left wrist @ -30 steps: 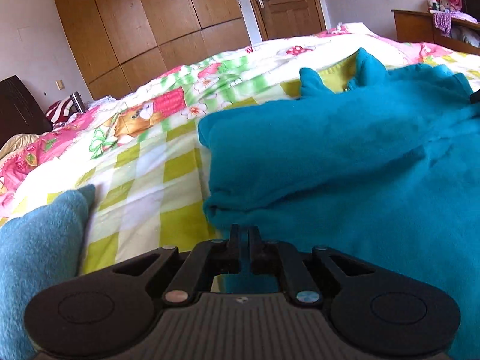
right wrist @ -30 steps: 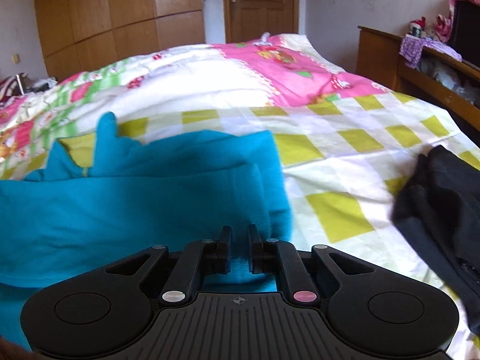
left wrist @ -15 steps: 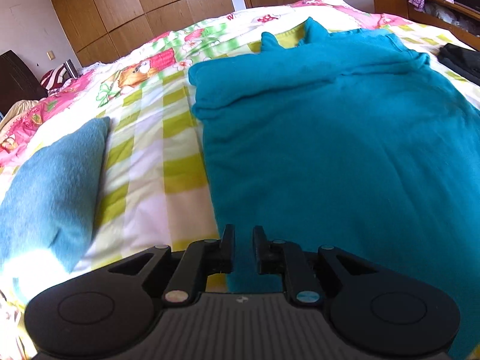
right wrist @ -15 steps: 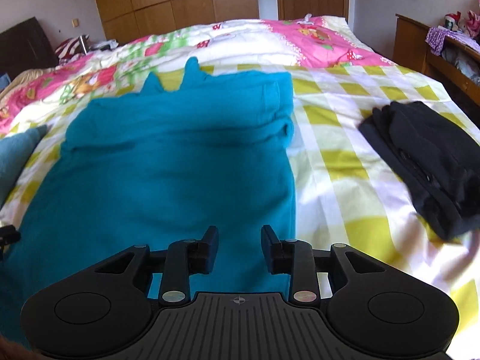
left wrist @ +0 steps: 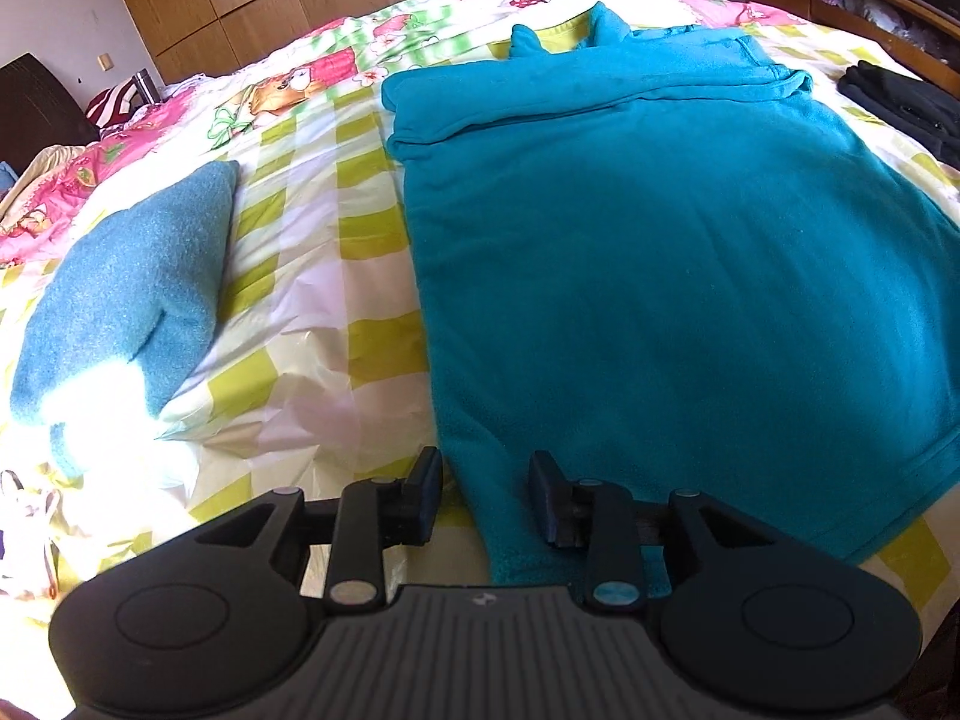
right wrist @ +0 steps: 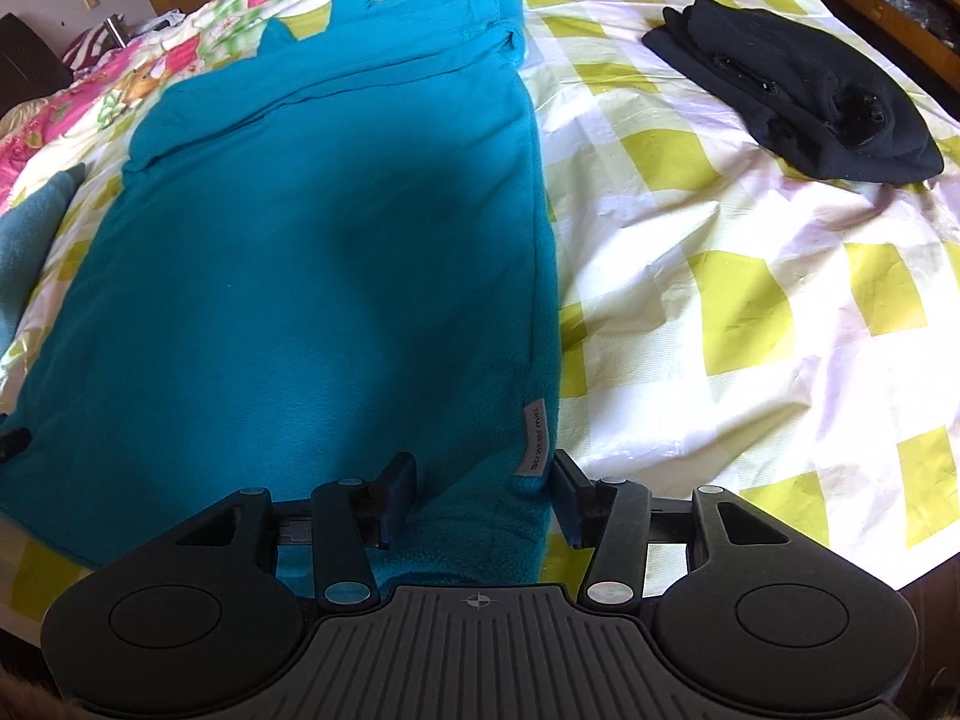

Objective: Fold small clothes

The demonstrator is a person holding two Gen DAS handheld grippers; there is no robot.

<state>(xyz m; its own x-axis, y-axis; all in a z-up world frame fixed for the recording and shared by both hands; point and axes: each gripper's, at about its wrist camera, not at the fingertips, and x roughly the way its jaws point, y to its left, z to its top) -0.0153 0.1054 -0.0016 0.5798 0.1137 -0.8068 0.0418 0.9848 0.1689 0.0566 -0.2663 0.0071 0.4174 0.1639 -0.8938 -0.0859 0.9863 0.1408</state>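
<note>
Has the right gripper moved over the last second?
Yes. The right gripper has pulled back toward the near bed edge: the wooden door has left the view, and the teal fleece hem now lies between open jaws.

Bedroom. I see a wooden wardrobe (left wrist: 252,6) filling the far wall, a pale wall (left wrist: 54,12) to its left with a light switch (left wrist: 105,62). Bed (right wrist: 750,300) wears a yellow-checked quilt, pink cartoon print farther up. Dark headboard (left wrist: 36,114) at left. Wooden shelf unit (left wrist: 840,6) along the right side. Strong sunlight washes out the bed's near left corner.
</note>
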